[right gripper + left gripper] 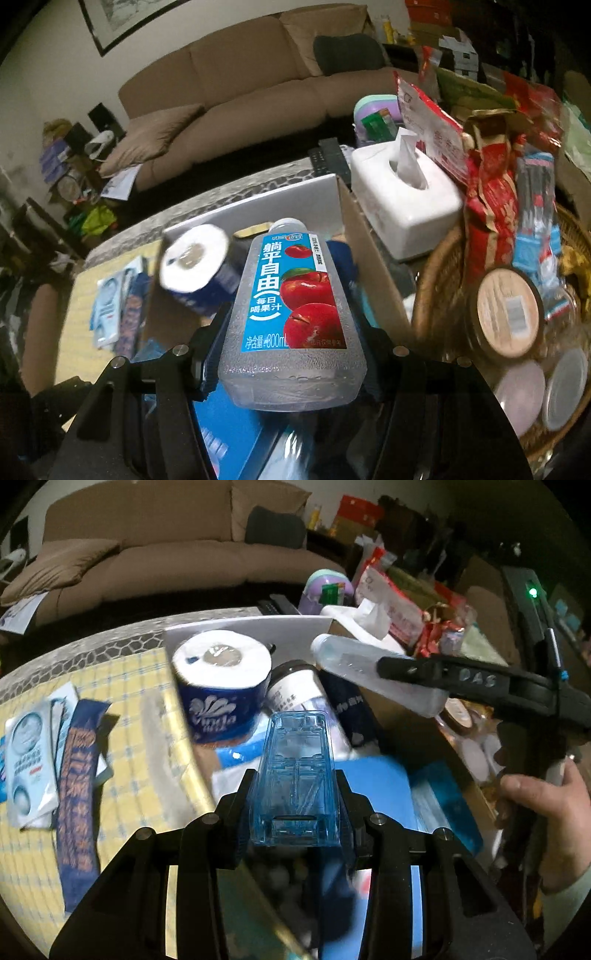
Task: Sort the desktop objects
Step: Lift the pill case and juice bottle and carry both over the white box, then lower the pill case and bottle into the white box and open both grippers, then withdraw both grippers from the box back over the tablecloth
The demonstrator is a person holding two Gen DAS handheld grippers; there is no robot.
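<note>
From the left wrist view, the left gripper [295, 797] has its fingers [236, 812] clenched part-way on a clear blue plastic case [295, 775], which sticks out ahead toward twelve o'clock. Under and beyond it lies an open cardboard box [388, 709] holding a toilet roll [221, 672] in a blue wrapper, a dark-lidded jar [295, 686] and blue items. At nine o'clock, flat packets [33, 760] and a long dark blue sachet [79, 794] lie on the yellow checked cloth [140, 701] of the counter [110, 638], with bare cloth between them and the box's near edge. At two o'clock the right gripper [399, 668], held by a hand [546, 819], grips a clear bottle [373, 672] above the box's right wall.

From the right wrist view, the right gripper [291, 354] grasps that bottle [291, 314] by its lower body, fingers [207, 350] set fairly wide, blue apple label up, cap toward twelve o'clock. It hangs over the box [369, 266]; the toilet roll [195, 258] sits at ten o'clock. A white tissue box [402, 192] stands just past the box's far right corner, and a crowded woven basket [428, 295] presses close at three o'clock, leaving little room there. The counter's far edge runs toward a brown sofa [236, 74].
</note>
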